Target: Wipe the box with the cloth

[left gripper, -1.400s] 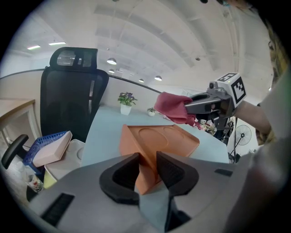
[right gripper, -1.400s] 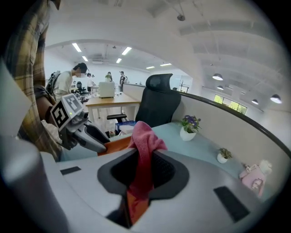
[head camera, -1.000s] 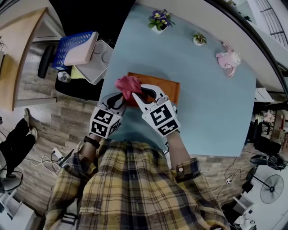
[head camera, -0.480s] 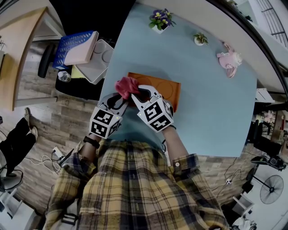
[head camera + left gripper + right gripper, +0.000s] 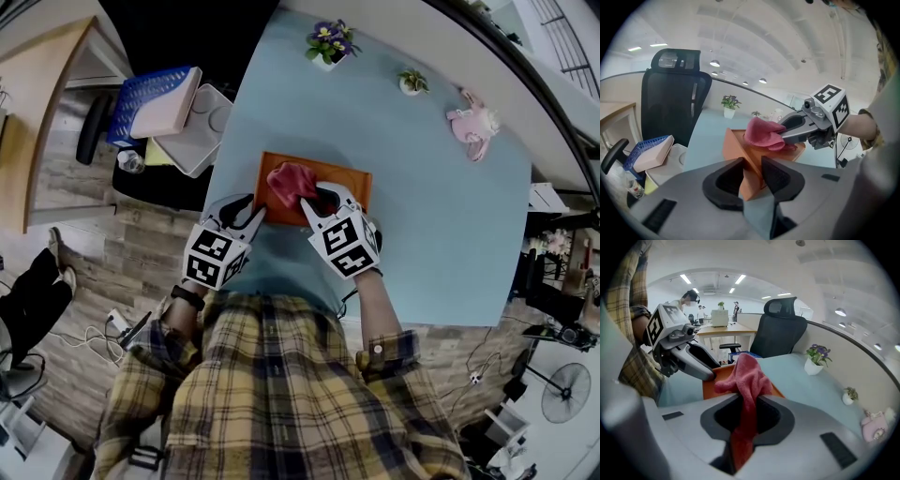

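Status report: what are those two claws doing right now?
Left gripper clamps box corner. Right gripper holds cloth over box. Nothing blocking.

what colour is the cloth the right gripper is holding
Pinkish red cloth, seen best in the right gripper view.

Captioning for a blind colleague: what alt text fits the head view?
Seen from above, the right gripper holds a red cloth on an orange box on a light blue table, while the left gripper clamps the box's near left corner. A flowering plant, a smaller plant and a pink toy stand along the far edge.
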Action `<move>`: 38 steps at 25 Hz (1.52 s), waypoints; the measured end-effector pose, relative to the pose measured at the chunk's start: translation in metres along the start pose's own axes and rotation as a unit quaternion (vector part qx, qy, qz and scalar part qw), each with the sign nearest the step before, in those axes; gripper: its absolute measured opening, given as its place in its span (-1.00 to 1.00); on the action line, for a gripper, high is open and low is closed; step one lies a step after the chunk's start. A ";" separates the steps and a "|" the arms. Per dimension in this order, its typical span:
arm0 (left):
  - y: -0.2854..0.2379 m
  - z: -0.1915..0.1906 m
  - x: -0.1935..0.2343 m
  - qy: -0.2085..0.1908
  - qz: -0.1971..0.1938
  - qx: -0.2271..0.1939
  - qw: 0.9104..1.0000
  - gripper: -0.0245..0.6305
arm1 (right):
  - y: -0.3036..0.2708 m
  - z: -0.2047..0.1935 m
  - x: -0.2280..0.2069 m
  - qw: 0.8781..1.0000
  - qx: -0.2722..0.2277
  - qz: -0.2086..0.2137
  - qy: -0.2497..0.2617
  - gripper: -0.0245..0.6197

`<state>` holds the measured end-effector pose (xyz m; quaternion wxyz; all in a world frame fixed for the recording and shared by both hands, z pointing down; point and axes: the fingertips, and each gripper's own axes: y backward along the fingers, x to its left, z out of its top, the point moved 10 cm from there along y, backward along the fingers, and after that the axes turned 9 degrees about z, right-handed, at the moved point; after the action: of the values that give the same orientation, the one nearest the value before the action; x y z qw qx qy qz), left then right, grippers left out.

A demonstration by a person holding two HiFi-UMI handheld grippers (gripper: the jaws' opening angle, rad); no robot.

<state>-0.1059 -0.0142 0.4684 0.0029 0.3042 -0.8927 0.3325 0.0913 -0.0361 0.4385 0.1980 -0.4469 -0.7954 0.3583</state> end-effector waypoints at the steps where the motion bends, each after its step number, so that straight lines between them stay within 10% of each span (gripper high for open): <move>1: 0.000 0.000 0.000 0.000 0.000 0.000 1.000 -0.56 | 0.003 -0.002 -0.001 1.000 0.000 -0.003 -0.003 -0.71; 38: -0.002 -0.001 0.000 0.002 0.001 -0.004 1.000 -0.56 | 0.095 -0.078 -0.031 0.985 0.062 -0.139 -0.082 -0.71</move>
<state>-0.1054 -0.0149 0.4699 0.0050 0.3025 -0.8943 0.3297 0.2105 0.0007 0.4197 0.2075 -0.2879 -0.8395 0.4115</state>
